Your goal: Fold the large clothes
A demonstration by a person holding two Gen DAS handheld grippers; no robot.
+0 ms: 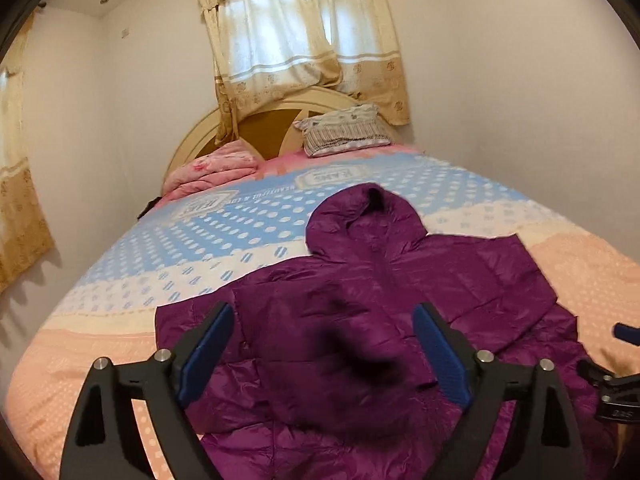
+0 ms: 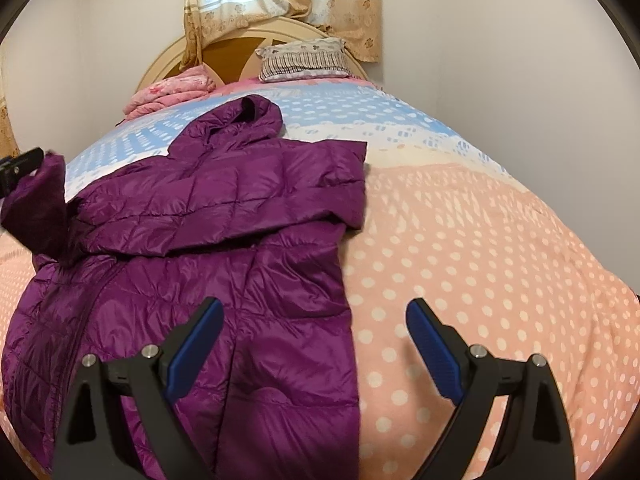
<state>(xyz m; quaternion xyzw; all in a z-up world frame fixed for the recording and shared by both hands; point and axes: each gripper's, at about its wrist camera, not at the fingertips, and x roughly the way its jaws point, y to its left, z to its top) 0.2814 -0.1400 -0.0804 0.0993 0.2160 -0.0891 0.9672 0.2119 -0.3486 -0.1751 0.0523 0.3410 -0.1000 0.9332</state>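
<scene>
- The purple jacket (image 2: 224,216) lies spread on the bed (image 2: 480,248), hood (image 2: 244,120) toward the headboard (image 2: 168,60).
- One sleeve (image 2: 312,184) is folded across the jacket's chest.
- The left gripper (image 1: 324,344) hovers over the jacket with its blue fingers (image 1: 208,344) wide apart; a blurred purple bit of fabric shows between them, and the fingers do not press on it.
- The right gripper (image 2: 316,344) has its fingers (image 2: 196,340) spread too, holding nothing, above the jacket's lower edge and the dotted bedcover.
- A striped pillow (image 1: 344,128) and a folded pink blanket (image 1: 216,168) sit by the headboard, under the curtain (image 1: 296,40).
</scene>
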